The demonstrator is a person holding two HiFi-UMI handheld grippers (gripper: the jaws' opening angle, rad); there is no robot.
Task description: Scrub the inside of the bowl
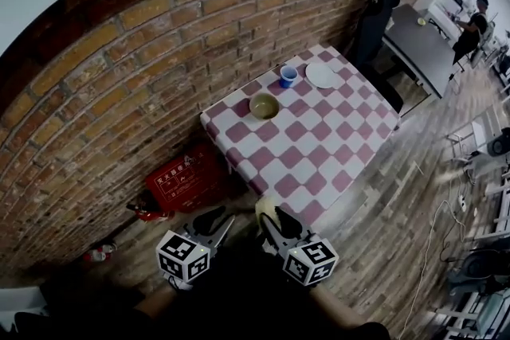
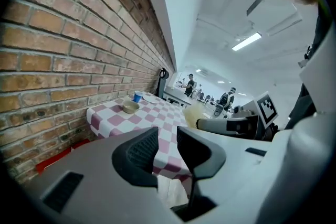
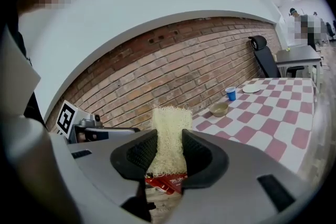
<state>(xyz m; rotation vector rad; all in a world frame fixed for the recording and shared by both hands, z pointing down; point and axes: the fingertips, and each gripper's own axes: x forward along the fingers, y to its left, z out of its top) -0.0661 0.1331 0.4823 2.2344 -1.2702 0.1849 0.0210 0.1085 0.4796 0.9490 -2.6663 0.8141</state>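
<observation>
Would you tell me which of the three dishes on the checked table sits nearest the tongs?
The tan bowl: it stands in front of the blue cup and the white plate, which both lie farther back on the table.

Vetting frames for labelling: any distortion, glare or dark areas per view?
Head view: heavy fisheye, brick wall bows, bottom edge dark. Left gripper view: ceiling light glares; bowl tiny. Right gripper view: scrub pad sharp in right tongs, corners vignetted.

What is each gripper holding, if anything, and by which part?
The right gripper clamps a pale scrubbing pad by its lower end; the upper end sticks out past the jaws. The left gripper holds nothing, jaws apart.
</observation>
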